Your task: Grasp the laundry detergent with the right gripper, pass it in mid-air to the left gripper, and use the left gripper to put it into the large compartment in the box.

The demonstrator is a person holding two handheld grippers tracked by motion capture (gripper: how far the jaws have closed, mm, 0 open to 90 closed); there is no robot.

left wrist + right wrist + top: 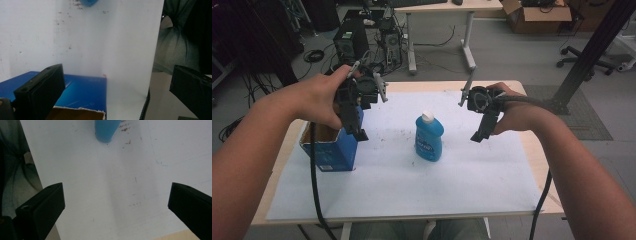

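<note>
I am holding my left tongs (357,117) above the open blue box (332,150), with the jaws spread wide and gripping nothing; in the left gripper view the box (82,93) is lying just below and between them, its torn cardboard rim cut off by the bottom edge so I cannot see inside. My right tongs (484,125) are hovering over bare paper, jaws likewise standing wide apart and empty. The blue bottle (429,137) with its white cap is standing upright between the two tongs, apart from both, closer to the right ones than to the box. In the right gripper view only the bottle's base (106,130) is showing ahead of the jaws at the top edge, and in the left gripper view just a sliver of it (88,2); the label print is too blurred to read. The counter (532,150) is wearing a white paper sheet (437,185) that is showing dark specks and faint pen lines ahead of my right tongs. Beyond the counter's far edge a computer tower (351,40), tangled cables, a white desk (447,7), a cardboard carton (537,15) and an office chair base (584,57) are sitting on the grey floor.
</note>
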